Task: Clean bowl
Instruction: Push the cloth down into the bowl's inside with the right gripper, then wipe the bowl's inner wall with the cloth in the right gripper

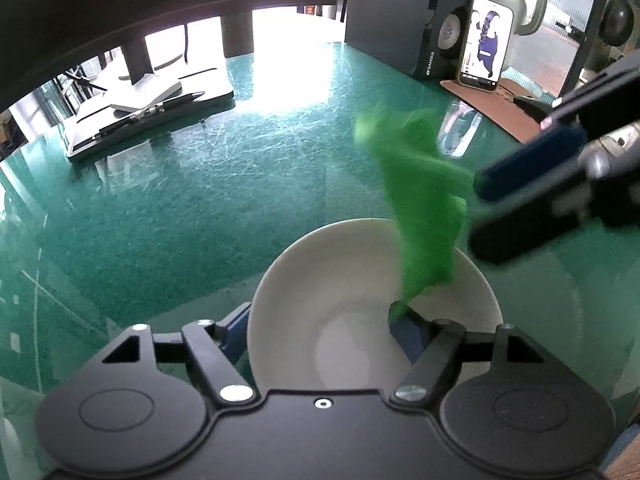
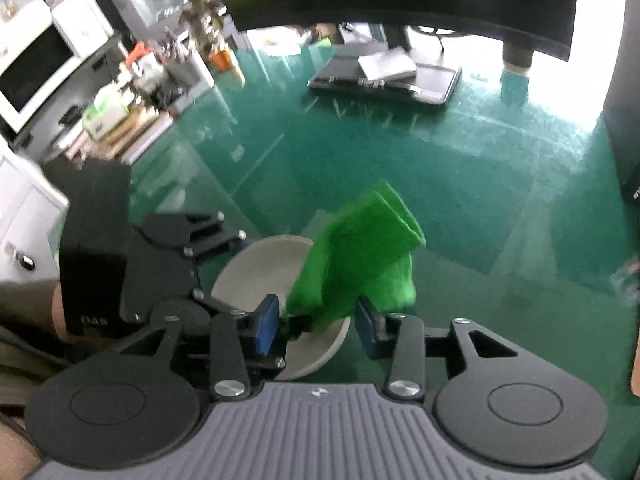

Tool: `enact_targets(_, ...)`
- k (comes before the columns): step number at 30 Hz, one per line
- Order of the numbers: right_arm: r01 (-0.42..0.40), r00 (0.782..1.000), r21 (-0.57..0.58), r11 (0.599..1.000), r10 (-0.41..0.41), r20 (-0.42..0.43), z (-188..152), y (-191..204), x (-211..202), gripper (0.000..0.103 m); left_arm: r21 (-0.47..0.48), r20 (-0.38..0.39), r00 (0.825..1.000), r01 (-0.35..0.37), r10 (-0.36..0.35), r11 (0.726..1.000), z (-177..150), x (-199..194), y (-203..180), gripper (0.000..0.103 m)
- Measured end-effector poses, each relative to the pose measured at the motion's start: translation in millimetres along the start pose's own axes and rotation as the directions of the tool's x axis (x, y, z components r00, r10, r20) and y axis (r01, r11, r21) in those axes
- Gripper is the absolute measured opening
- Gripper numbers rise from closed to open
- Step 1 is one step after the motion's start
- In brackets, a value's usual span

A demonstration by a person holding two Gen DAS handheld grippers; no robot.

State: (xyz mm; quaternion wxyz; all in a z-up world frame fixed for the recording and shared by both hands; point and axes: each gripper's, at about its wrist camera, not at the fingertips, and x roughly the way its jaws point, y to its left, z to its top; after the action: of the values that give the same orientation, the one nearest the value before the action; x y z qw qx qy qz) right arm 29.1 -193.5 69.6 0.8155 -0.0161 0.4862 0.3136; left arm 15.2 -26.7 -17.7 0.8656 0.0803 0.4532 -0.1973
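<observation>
Your left hand-held gripper [image 1: 320,332] straddles the bowl [image 1: 360,280] rim to steady it, while the right hand-held gripper [image 2: 316,320], jaws parted, frees the cloth [image 2: 360,264].

Bright window glare on green tabletop [image 1: 168,200], motion-blurred cloth [image 1: 424,200], fisheye-warped edges.

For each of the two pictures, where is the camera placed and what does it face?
Left wrist: on the left gripper, angled down at the white bowl and green table; the right gripper enters from the right.
Right wrist: on the right gripper, angled down at the green cloth; the left gripper and a forearm show at left.
Shared: bowl, cloth, table.
</observation>
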Motion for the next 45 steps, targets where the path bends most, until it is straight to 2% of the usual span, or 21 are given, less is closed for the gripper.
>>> enact_targets(2, 0.003, 0.999, 0.056, 0.998, -0.005, 0.035, 2, -9, -1, 0.042, -0.005, 0.000, 1.000, -0.004, 0.004, 1.000, 0, 0, 0, 0.074)
enact_targets(4, -0.037, 0.998, 0.149, 0.988, 0.029, 0.053, 5, -22, 4, 0.042, -0.007, -0.001, 1.000, -0.007, 0.007, 1.000, 0, 0, 1, 0.075)
enact_targets(5, -0.078, 0.996, 0.227, 0.971, 0.068, 0.049, 6, -32, 13, 0.042, -0.008, -0.001, 1.000, -0.008, 0.008, 1.000, 0, 0, 1, 0.076)
enact_targets(11, -0.105, 0.994, 0.319, 0.942, 0.103, 0.023, -5, -47, 48, 0.040, -0.012, -0.005, 1.000, -0.014, 0.014, 1.000, 0, 1, 2, 0.077)
enact_targets(13, -0.137, 0.991, 0.325, 0.936, 0.129, 0.045, -7, -47, 51, 0.041, -0.013, -0.005, 1.000, -0.014, 0.014, 1.000, 0, 1, 2, 0.078)
enact_targets(17, -0.172, 0.985, 0.297, 0.939, 0.162, 0.059, -8, -47, 62, 0.039, -0.008, -0.007, 1.000, -0.017, 0.017, 1.000, 1, 3, 2, 0.081)
enact_targets(20, -0.201, 0.980, 0.263, 0.944, 0.194, 0.050, -8, -44, 68, 0.024, -0.007, -0.009, 1.000, -0.014, 0.013, 1.000, 1, 4, 2, 0.081)
enact_targets(23, -0.160, 0.987, 0.219, 0.963, 0.157, 0.032, -13, -39, 62, 0.019, -0.015, -0.017, 1.000, -0.012, 0.012, 1.000, 1, 6, 5, 0.090)
enact_targets(26, -0.145, 0.989, 0.246, 0.958, 0.144, 0.023, -21, -44, 51, 0.019, -0.022, -0.022, 1.000, -0.014, 0.014, 1.000, 1, 8, 9, 0.094)
enact_targets(31, -0.116, 0.993, 0.251, 0.961, 0.117, 0.010, -34, -43, 36, 0.019, 0.015, -0.025, 1.000, 0.004, -0.004, 1.000, 3, 9, 8, 0.092)
enact_targets(35, -0.064, 0.998, 0.167, 0.984, 0.065, 0.000, -18, -29, 51, 0.019, 0.051, -0.029, 0.999, 0.026, -0.024, 0.998, 6, 9, 3, 0.083)
enact_targets(39, -0.067, 0.998, 0.062, 0.996, 0.067, 0.004, 4, -13, 68, 0.023, 0.062, -0.028, 1.000, 0.012, -0.011, 0.998, 8, 8, 0, 0.083)
enact_targets(42, -0.052, 0.999, -0.018, 0.999, 0.052, 0.011, 3, -6, 69, 0.023, 0.053, -0.030, 0.999, 0.013, -0.011, 0.999, 8, 8, 1, 0.083)
enact_targets(45, -0.038, 0.999, -0.005, 0.999, 0.038, 0.025, -2, -9, 66, 0.023, 0.041, -0.033, 0.999, 0.022, -0.020, 0.999, 7, 9, 3, 0.084)
